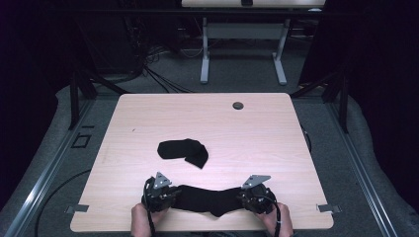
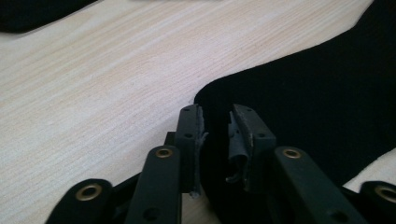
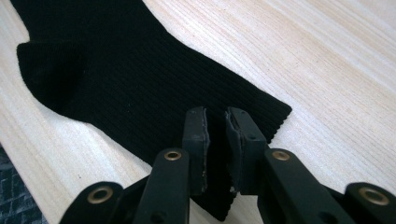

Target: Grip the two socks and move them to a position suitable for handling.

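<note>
**A:** Down at six o'clock on the surface (image 1: 207, 113), a black sock (image 1: 210, 200) lies stretched flat between both hands. The left tongs (image 1: 170, 193) sit at its seven o'clock end, the right tongs (image 1: 247, 196) at five o'clock.

**B:** And are they gripping?

**A:** Looks that way. In the left gripper view the left tongs (image 2: 216, 140) stand nearly closed with dark fabric in the narrow gap, so I read them as pinching the sock (image 2: 303, 107). Same in the right gripper view: the right tongs (image 3: 215, 149) are clamped over the sock's (image 3: 140, 84) ribbed cuff edge.

**B:** Why one at each end?

**A:** My guess is to pull it taut and flat, perhaps ready to fold. A limp knit needs two anchor points or it bunches.

**B:** Texture?

**A:** Fine vertical ribbing, matte, soft. You can see the rounded heel pocket toward ten o'clock in the right gripper view. The surface is pale wood-grain laminate, smooth, so the sock should slide easily.

**B:** Anything else out there?

**A:** A second sock (image 1: 184, 150), already folded, sits near centre, well apart. A small dark round plug (image 1: 238, 105) sits at twelve o'clock.
</note>
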Motion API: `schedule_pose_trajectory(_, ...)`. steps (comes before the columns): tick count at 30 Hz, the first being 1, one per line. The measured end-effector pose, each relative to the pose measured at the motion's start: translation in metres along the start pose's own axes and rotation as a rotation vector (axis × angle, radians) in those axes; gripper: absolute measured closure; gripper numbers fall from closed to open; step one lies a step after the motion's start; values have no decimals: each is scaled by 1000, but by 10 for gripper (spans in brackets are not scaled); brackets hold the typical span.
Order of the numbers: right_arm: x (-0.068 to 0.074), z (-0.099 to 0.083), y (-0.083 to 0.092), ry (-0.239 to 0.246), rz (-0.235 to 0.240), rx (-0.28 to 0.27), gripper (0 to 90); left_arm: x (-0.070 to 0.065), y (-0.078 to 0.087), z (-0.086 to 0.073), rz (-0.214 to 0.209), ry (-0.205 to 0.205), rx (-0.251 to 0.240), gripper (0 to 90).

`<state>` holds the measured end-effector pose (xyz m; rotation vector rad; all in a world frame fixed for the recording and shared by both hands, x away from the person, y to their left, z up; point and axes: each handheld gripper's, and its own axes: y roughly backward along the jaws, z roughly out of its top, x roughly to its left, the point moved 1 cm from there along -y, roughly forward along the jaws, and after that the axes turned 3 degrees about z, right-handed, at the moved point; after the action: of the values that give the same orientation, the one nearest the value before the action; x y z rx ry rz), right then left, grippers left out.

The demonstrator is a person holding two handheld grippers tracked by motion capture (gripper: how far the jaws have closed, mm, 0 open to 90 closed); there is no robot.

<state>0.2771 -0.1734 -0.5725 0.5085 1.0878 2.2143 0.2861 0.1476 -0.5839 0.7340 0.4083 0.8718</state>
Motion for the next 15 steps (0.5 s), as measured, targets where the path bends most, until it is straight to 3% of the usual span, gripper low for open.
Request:
schedule_pose_trajectory(10, -5, -7, 3, 0, 17, -18, 812, -2, 6, -10, 9, 7, -26, 754)
schedule_pose_trajectory(13, -5, -4, 3, 6, 22, -1, 804, -1, 4, -7, 24, -1, -18, 604)
schedule_pose_trajectory(15, -6, -2, 2, 9, 35, 5, 738, 3, 3, -4, 25, 18, -10, 497)
